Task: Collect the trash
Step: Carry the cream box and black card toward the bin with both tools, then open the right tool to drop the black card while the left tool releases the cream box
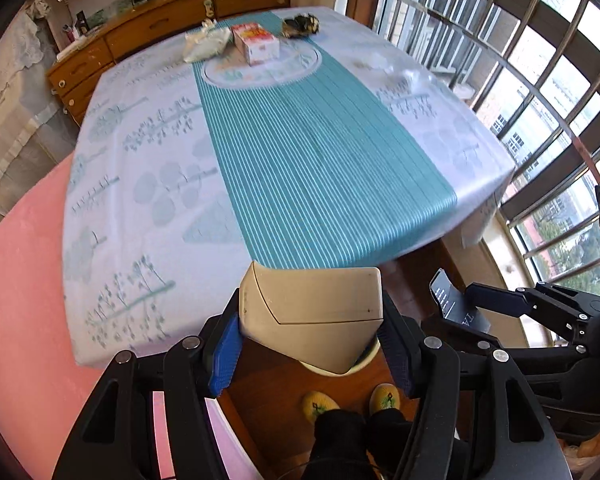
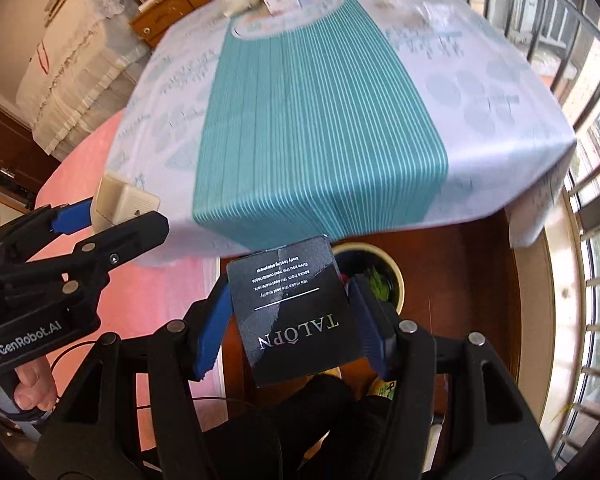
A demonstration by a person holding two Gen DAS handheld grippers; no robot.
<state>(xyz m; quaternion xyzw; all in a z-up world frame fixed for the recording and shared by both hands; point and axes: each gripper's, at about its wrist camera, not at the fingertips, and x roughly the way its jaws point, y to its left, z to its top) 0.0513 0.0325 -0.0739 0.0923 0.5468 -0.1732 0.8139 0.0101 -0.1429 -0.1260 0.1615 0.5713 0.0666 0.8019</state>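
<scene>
Left wrist view: the left gripper (image 1: 314, 344) was clamped on a cream carton (image 1: 312, 312), its blue pads pressed to the two side walls, the carton hanging past the near edge of the table (image 1: 148, 208) and over a cream-rimmed bin (image 1: 366, 360) on the wooden floor. The carton looked light, stiff-walled and probably empty; its smooth faces could slip, so a hold across the flat sides, as here, seemed sound. Uncollected items lay at the far end of the tablecloth: a crumpled white bag (image 1: 206, 42), a red-and-white box (image 1: 256, 42), a dark crumpled wrapper (image 1: 300, 25) and a clear plastic scrap (image 1: 414, 76), the last hard to make out. Right wrist view: the right gripper (image 2: 290, 320) was closed on a black TALOPN box (image 2: 296, 312), pads on its long edges, held just beside the open mouth of the bin (image 2: 396, 276), which already showed something green inside. The box looked like thin card, light and crushable under a hard squeeze; an edge-to-edge grip suited it. The bags would be soft and best pinched at a fold.
</scene>
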